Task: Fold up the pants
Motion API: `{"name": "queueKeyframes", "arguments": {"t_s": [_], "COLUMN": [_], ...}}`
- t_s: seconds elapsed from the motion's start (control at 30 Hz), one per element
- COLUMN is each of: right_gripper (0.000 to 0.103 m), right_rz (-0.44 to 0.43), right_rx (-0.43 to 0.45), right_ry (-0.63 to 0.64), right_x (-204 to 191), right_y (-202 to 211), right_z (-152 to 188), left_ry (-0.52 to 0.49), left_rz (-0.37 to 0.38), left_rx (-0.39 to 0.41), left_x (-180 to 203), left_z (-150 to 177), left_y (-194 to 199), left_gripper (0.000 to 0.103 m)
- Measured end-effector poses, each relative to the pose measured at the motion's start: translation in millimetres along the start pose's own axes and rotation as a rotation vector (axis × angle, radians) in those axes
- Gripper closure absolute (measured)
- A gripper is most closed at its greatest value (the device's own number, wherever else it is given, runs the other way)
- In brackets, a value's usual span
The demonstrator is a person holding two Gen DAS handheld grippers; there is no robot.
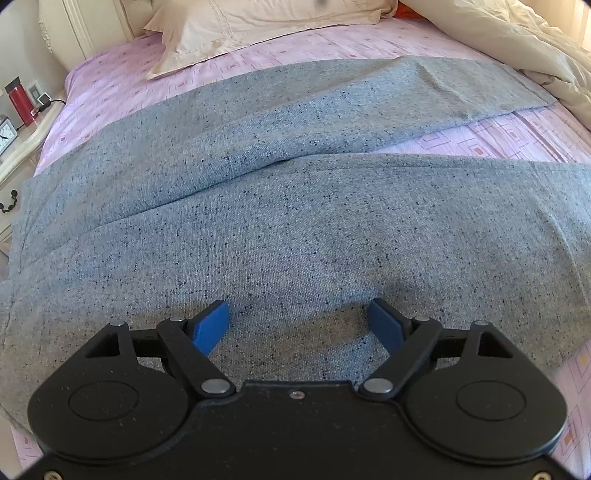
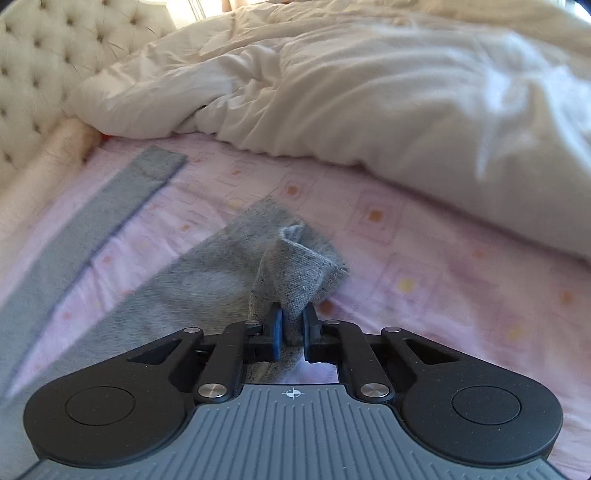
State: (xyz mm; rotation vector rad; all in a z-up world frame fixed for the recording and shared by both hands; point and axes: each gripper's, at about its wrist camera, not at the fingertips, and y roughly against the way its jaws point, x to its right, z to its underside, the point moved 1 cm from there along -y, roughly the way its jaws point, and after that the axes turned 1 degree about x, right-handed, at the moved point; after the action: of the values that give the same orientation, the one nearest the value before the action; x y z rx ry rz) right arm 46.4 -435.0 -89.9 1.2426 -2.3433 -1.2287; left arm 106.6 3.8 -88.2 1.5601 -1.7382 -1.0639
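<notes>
Low in the right wrist view, the right tool [image 2: 293, 325] is clenched on a bunched fold of the grey pants [image 2: 295, 269], the cloth pinched between its blue pads and rising in a small peak just above them. From there the gripped leg runs down toward the lower left of the frame, and the other leg lies as a flat strip along the left side, on the pink patterned sheet [image 2: 406, 258]. A rumpled cream duvet [image 2: 369, 92] fills the upper right, a tufted headboard [image 2: 33, 74] the upper left. At the bottom centre of the left wrist view, the left tool [image 1: 299, 325] is released, its blue pads spread wide just above the pants [image 1: 295, 221], which span the middle of the frame. A pillow [image 1: 240, 26] lies at the top, a red bottle [image 1: 18, 101] at the left edge.
</notes>
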Motion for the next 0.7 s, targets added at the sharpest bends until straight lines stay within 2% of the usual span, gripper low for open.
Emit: {"name": "queueKeyframes", "arguments": {"t_s": [0.1,0.17,0.27,0.3,0.4,0.5,0.6,0.7], "right_gripper": [0.094,0.094,0.091,0.088,0.085,0.085,0.085,0.084], "right_rz": [0.064,0.084,0.086,0.101,0.097,0.078,0.082,0.188], "right_rx": [0.032,-0.069,-0.055,-0.046,0.072,0.125,0.094,0.010], "right_ry": [0.055,0.057,0.061,0.051,0.007,0.131,0.183,0.109], "right_x": [4,15,17,17,15,-5,-8,15], "right_y": [11,-8,-11,-8,16,21,6,-17], "right_z": [-2,2,2,0,0,5,4,-3], "left_ry": [0.001,0.013,0.004,-0.006,-0.042,-0.042,-0.021,-0.037], "left_rz": [0.023,0.045,0.040,0.028,0.020,0.025,0.027,0.029], "left_rx": [-0.022,-0.029,-0.026,-0.025,0.002,-0.006,-0.017,-0.016], "left_x": [-2,-4,-4,-3,0,-2,-4,-3], "left_z": [-3,-4,1,3,5,4,4,5], "left_y": [4,8,7,4,5,6,7,8], "left_gripper": [0.027,0.028,0.027,0.024,0.023,0.023,0.024,0.024]}}
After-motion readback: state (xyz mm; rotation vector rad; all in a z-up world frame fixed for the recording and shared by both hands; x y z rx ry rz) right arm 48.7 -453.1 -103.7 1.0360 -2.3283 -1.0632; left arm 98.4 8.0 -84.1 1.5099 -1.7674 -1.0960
